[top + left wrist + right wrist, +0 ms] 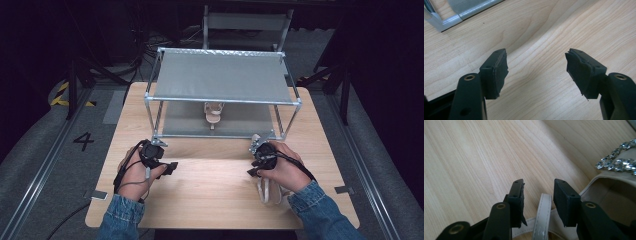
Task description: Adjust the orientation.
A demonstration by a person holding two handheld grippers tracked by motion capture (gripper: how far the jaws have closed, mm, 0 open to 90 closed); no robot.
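A beige sandal (265, 193) with a rhinestone band (618, 163) lies on the wooden table (210, 192) under my right hand, near the front right. Its pale heel strap (544, 206) runs between the jaws of my right gripper (537, 185), which stand a little apart on either side of it without pressing on it. A matching sandal (214, 113) sits on the lower shelf of the metal shoe rack (222, 100). My left gripper (536, 56) hovers open over bare wood, front left of the rack (446, 20), with nothing between its fingers.
The rack has a grey fabric top shelf (220, 76) and stands across the back half of the table. Its front feet are just beyond both hands. A metal frame (247, 22) stands behind the table, and cables lie on the dark floor around it.
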